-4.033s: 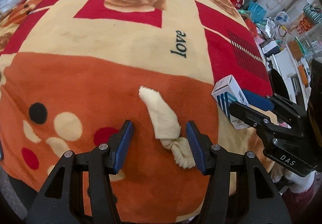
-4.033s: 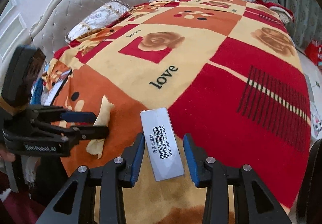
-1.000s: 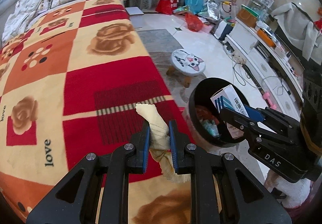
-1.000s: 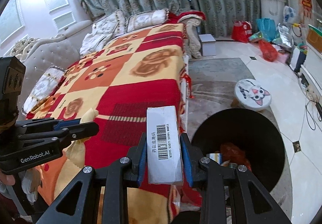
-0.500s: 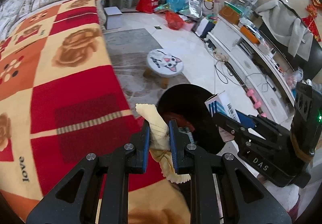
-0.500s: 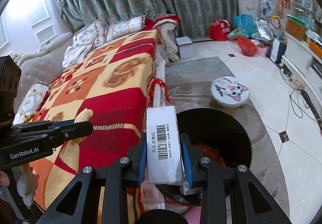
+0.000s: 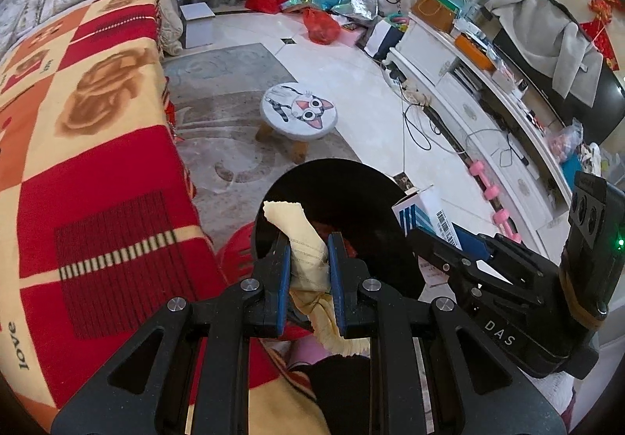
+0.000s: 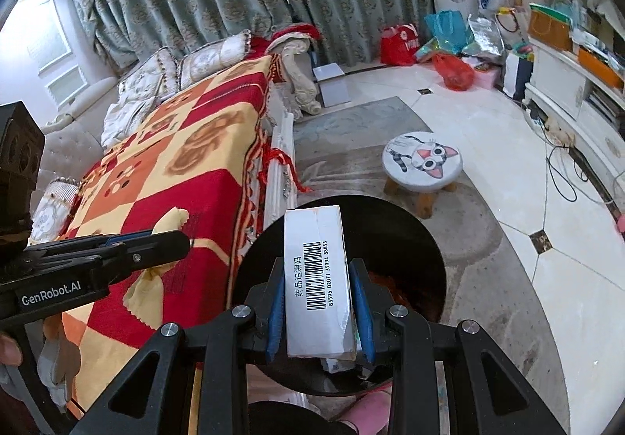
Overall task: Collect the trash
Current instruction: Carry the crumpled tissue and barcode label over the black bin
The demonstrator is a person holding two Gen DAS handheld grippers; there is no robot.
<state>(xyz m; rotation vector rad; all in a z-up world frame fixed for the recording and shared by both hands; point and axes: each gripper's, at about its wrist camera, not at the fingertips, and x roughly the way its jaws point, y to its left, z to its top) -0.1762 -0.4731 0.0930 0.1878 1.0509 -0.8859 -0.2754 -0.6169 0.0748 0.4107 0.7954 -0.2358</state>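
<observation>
Yellow cloth scrap (image 7: 302,239) sits pinched in the left gripper (image 7: 308,263), jaws narrow w/ blue pads pressing both sides; top end sticks up past the tips, knotted tail hangs below. In the left view it's over the near rim of the black bin (image 7: 351,177), so probably held there for a drop. White box (image 8: 316,278) w/ barcode is clamped upright in the right gripper (image 8: 317,302), jaws tight on its long sides, and it hangs over the bin mouth, red trash visible inside. Both pieces are carried at once, one per hand, prob. to save a trip. Bin stands on the grey rug (image 7: 230,157), just beside the bed w/ the red-and-yellow blanket (image 7: 90,145). Cat-face stool (image 7: 299,112) is near, behind the bin. Bags and clutter lie well apart by the curtains. Next step, by my guess: open both over the bin. The cloth is closer to the rim, so it could miss.
</observation>
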